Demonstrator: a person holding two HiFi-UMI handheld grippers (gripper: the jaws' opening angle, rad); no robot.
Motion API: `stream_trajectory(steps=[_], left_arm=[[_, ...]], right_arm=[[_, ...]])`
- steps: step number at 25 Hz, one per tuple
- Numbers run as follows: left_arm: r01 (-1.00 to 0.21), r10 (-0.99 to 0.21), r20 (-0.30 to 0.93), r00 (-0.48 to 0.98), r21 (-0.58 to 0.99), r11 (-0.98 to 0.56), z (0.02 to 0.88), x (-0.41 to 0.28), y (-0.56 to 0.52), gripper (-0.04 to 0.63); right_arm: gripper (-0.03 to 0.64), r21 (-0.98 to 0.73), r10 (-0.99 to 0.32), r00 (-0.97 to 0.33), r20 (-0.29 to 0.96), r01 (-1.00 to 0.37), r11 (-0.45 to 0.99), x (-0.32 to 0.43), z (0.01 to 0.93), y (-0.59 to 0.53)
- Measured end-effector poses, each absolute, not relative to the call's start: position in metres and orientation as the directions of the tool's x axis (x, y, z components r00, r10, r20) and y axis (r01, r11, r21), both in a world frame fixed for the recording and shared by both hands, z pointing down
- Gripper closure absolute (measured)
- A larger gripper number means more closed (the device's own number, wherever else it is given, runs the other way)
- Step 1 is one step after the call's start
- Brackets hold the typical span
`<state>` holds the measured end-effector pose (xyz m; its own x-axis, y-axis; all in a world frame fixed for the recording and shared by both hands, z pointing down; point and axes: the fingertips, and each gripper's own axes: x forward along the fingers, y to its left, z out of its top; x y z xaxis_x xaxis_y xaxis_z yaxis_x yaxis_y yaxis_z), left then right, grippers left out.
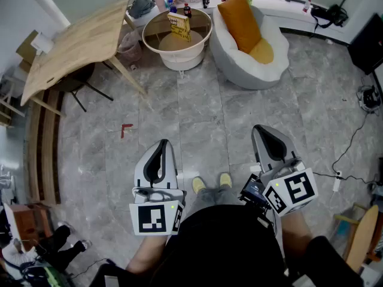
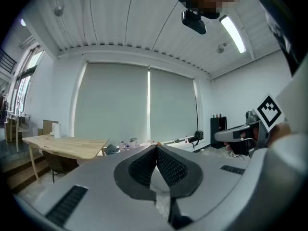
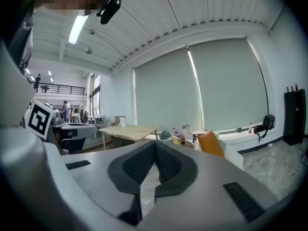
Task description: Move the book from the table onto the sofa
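Note:
A yellow book stands upright on the round white table at the far side of the room. Right of it sits the white sofa with an orange cushion. My left gripper and right gripper are held close to my body, far from the table, both shut with nothing between their jaws. In the right gripper view the book and the cushion show small beyond the right gripper. In the left gripper view the left gripper hides the table.
A wooden table with a dark chair stands at the left. Bottles and clutter lie behind the round table. Cables run over the grey tiled floor at the right. A red mark is on the floor.

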<state>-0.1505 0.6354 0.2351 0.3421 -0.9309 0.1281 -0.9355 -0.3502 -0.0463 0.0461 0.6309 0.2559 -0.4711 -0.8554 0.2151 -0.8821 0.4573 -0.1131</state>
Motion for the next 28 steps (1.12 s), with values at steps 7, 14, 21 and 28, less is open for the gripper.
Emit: stream_trajectory(steps=[7,14,21,28], left_arm=[[-0.934,-0.93,0.118,0.347,-0.048,-0.354,0.225,-0.153,0.638,0.584],[-0.94,-0.935,0.116,0.334,-0.027,-0.339,0.22,-0.177,0.642,0.584],[-0.946,-0.943,0.083,0.323,-0.011,-0.325,0.214,-0.203,0.648,0.584],[-0.939,-0.937,0.072,0.343,0.009,-0.343,0.215,-0.225,0.648,0.584]], right_arm=[[0.607,-0.106,-0.86,-0.468,0.206,-0.884,0.455,0.044,0.249,0.636],[0.607,-0.108,-0.849,-0.487,0.207,-0.874,0.474,0.02,0.244,0.639],[0.607,-0.079,-0.845,-0.492,0.208,-0.87,0.487,-0.008,0.24,0.646],[0.607,-0.065,-0.837,-0.496,0.232,-0.866,0.495,-0.031,0.245,0.64]])
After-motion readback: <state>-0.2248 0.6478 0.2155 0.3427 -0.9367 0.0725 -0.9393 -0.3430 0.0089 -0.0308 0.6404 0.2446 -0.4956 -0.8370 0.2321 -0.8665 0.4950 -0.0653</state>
